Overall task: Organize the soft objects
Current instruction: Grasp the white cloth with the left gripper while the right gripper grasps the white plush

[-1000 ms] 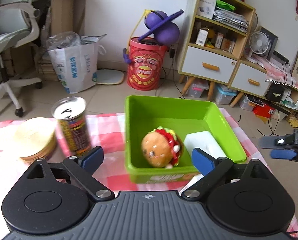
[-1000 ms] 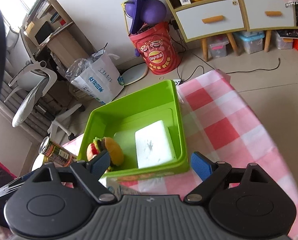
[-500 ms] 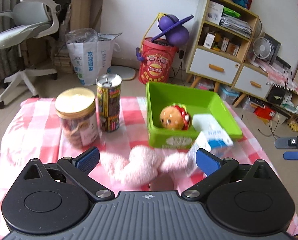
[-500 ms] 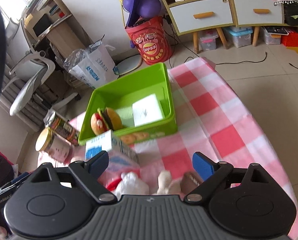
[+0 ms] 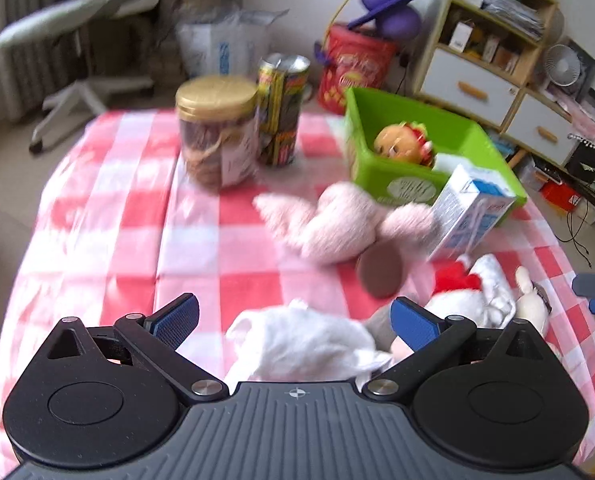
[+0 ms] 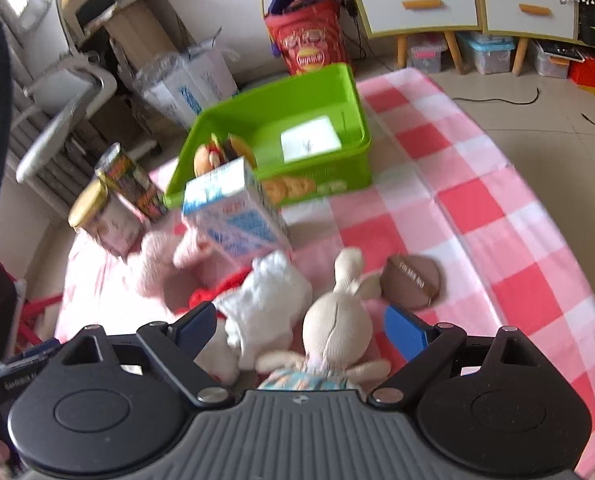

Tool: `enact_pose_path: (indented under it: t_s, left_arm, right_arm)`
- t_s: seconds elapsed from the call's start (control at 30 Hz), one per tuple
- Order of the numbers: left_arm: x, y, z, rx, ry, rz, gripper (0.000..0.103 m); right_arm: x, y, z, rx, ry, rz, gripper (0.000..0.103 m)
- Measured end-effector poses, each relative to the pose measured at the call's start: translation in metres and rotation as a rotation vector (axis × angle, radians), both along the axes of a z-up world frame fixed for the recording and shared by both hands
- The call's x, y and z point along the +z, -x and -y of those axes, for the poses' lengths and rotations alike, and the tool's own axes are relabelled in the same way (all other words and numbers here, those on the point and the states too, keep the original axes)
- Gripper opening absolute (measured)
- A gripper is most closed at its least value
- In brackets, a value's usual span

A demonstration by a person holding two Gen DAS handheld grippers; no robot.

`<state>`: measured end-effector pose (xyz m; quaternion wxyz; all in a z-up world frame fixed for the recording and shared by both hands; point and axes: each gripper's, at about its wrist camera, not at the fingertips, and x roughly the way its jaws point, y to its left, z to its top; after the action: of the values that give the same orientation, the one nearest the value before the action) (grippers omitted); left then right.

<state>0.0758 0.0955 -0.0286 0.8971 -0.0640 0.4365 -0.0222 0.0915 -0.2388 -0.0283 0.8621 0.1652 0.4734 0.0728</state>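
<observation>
My left gripper (image 5: 293, 320) stands open above a white plush (image 5: 297, 344) at the near edge of the table, its pads clear of it. My right gripper (image 6: 301, 328) is open around a cream bunny plush (image 6: 333, 320) without pressing on it. A white plush with a red scarf (image 6: 265, 300) lies beside the bunny. A pink plush (image 5: 337, 220) sprawls mid-table. The green bin (image 5: 397, 188) at the back right holds a burger plush (image 5: 401, 142) and a white pad (image 6: 309, 144).
A blue-and-white milk carton (image 5: 473, 208) stands against the bin's front wall. A gold-lidded cookie jar (image 5: 217, 132) and a tall can (image 5: 281, 108) stand at the back left. A brown round cushion (image 6: 411, 282) lies near the bunny. The checked cloth (image 5: 117, 220) covers the table.
Both views have pulled back from the green bin toward the near side of the table. The pink plush, carton, white plushes and bunny have come into view. Both grippers stay open.
</observation>
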Motion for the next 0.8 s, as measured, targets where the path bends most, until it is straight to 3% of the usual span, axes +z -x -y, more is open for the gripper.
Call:
enact_pose_path:
  t_s: [0.17,0.33,0.47,0.6,0.8]
  left_arm:
    - [-0.010,-0.002,-0.014,0.039,0.095,-0.062,0.095]
    - [-0.021,-0.002,-0.019,0.071,0.157,-0.104,0.088]
    - [-0.032,-0.005,-0.019,0.103,0.221,-0.157,0.072]
    - [-0.035,-0.007,-0.019,0.136,0.230,-0.174,0.059]
    - [-0.034,-0.011,-0.017,0.152,0.218,-0.161,0.051]
  right_arm:
    - [-0.013,-0.003,-0.016,0.032,0.009,-0.034,0.068]
    - [-0.021,-0.010,-0.020,0.000,-0.086,-0.059,0.067]
    - [-0.026,-0.017,-0.027,-0.010,-0.127,-0.071,0.049]
    - [-0.033,-0.023,-0.033,-0.022,-0.166,-0.092,0.034]
    - [-0.040,-0.030,-0.041,-0.041,-0.146,-0.095,0.023]
